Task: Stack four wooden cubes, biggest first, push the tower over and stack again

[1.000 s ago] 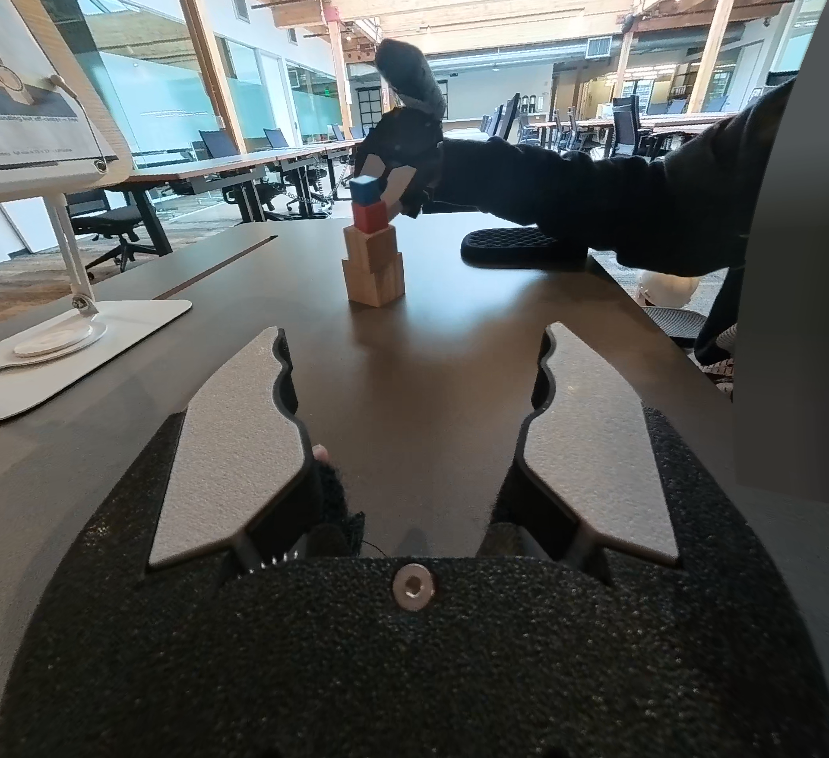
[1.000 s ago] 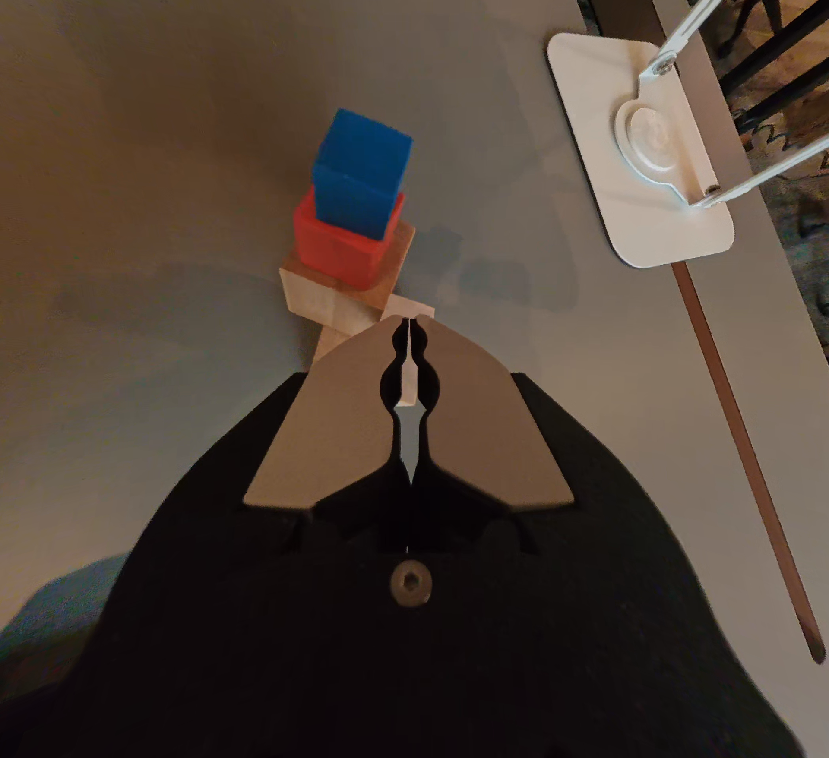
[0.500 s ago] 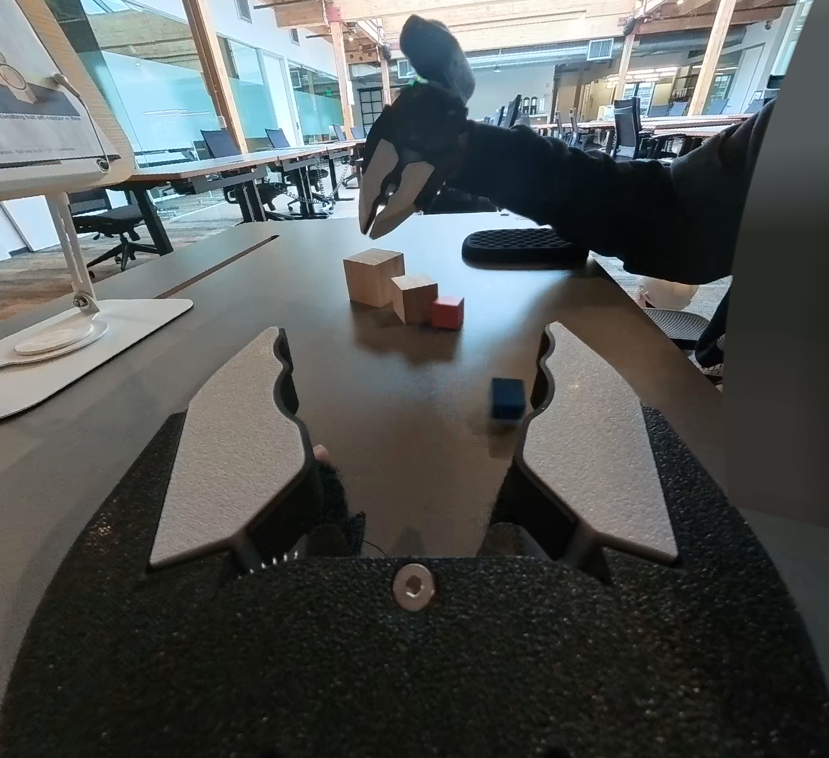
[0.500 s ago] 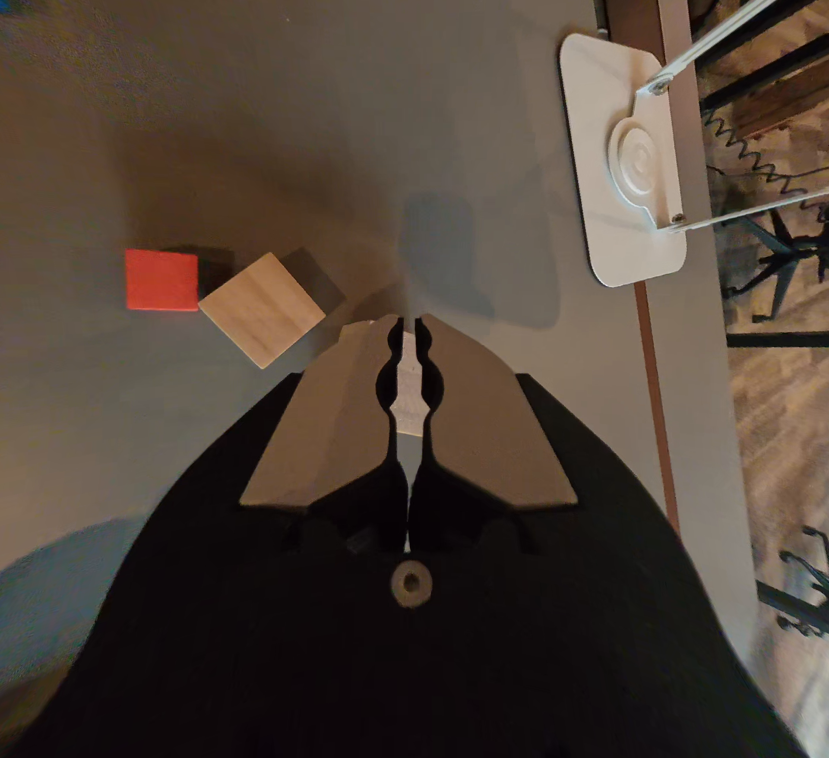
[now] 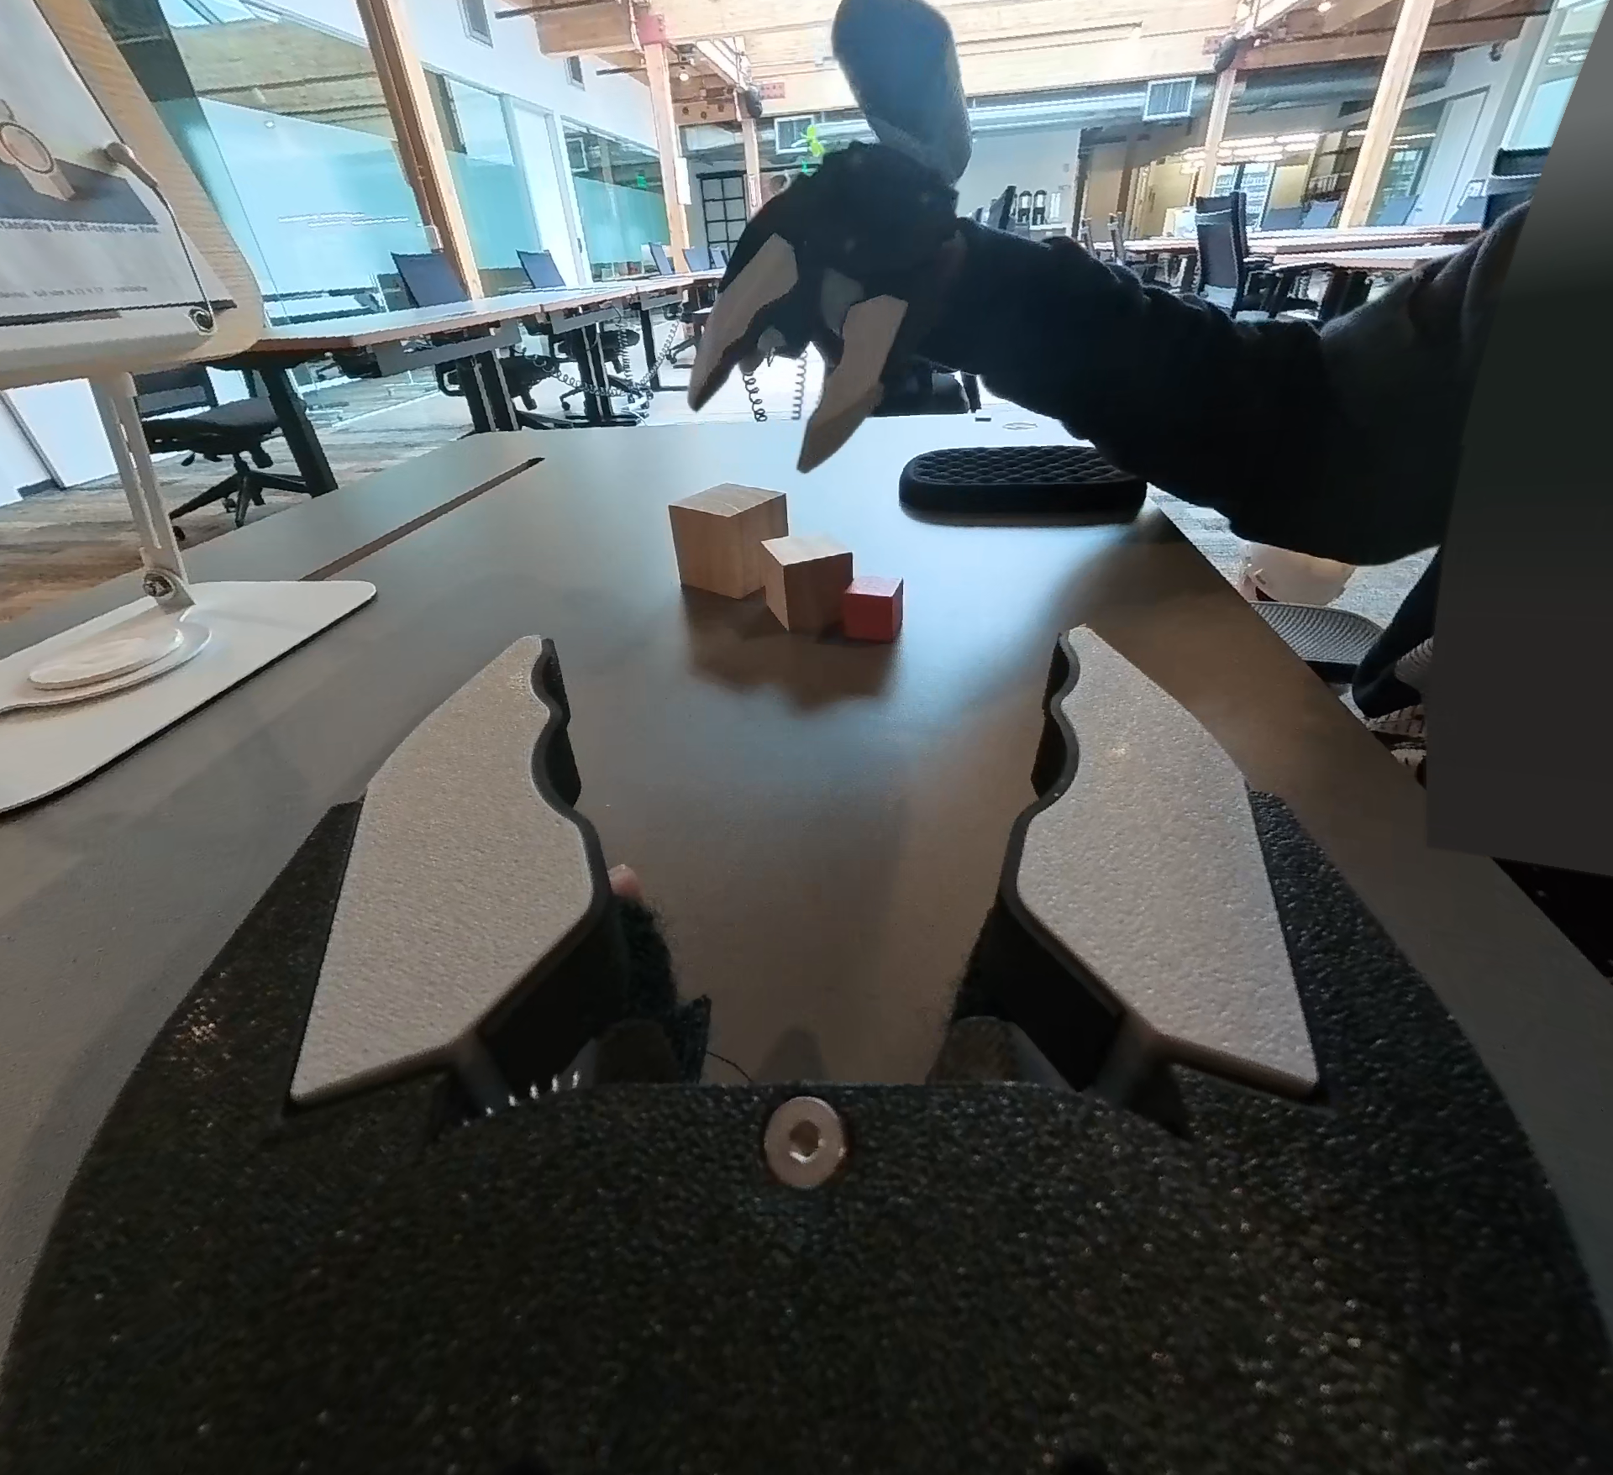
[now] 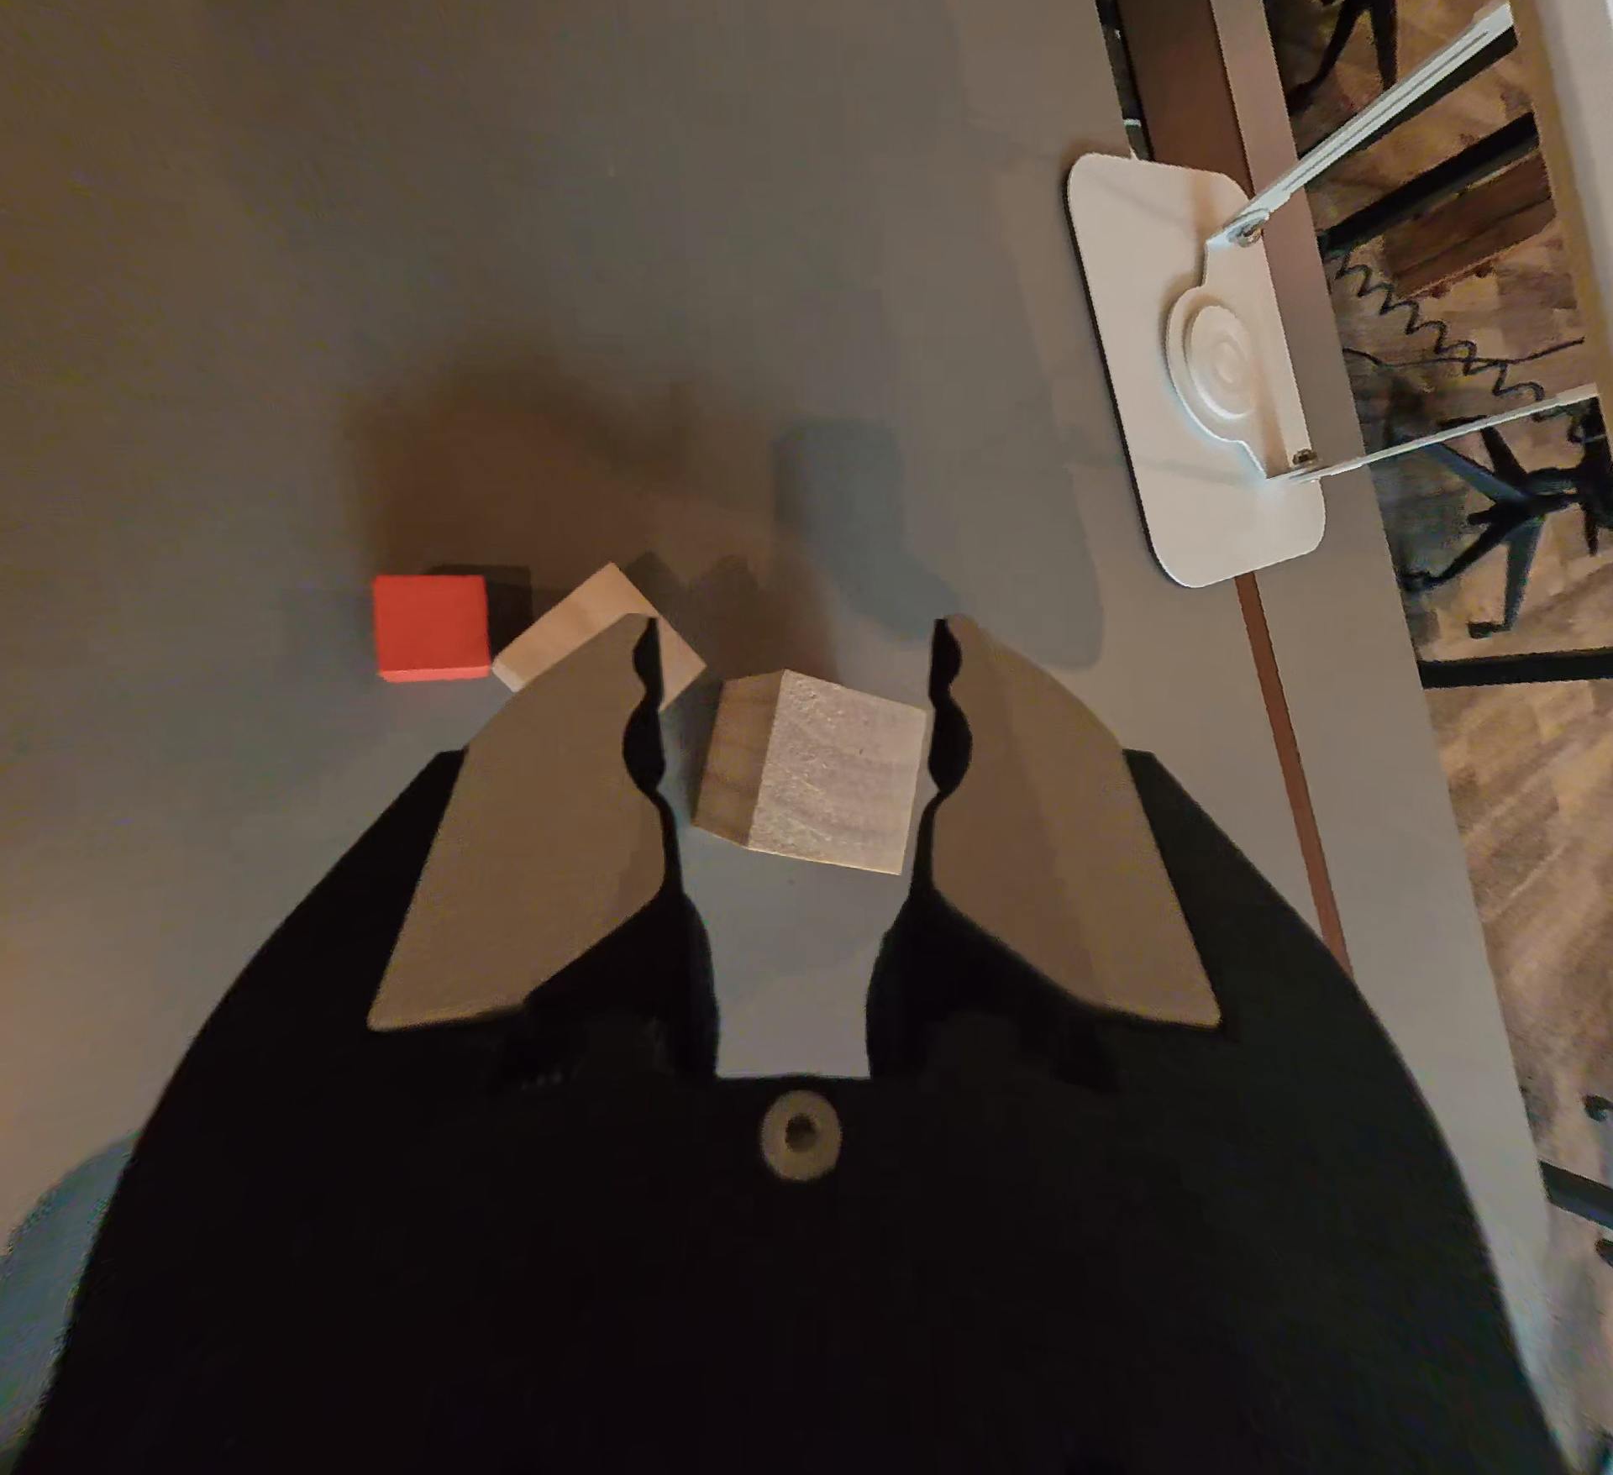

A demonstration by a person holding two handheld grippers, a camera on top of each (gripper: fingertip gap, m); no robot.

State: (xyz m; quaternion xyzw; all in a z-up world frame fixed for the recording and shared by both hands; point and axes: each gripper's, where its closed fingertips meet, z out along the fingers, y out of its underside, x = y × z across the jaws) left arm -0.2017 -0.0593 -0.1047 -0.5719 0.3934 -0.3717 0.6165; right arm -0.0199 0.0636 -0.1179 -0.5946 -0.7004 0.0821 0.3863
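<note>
Left wrist view has the left gripper [image 5: 803,744] sitting low over the dark table [image 5: 785,822] with its jaws spread wide and nothing between them. Farther out, three cubes lie in a loose row on the table: the biggest wooden cube [image 5: 729,539], then the medium wooden cube [image 5: 807,580] just beside it, then the red cube [image 5: 871,607] right up against that one. No blue cube shows in either view. The right gripper [image 5: 759,421] hangs in the air above the cubes, jaws parted, holding nothing. From its own camera, looking straight down, the right gripper [image 6: 790,691] frames the biggest wooden cube [image 6: 812,770] between its open fingers, clear of it. A white stand base [image 6: 1196,377] sits off near the table edge, and a black mesh pad [image 5: 1021,473] lies beyond the cubes.
</note>
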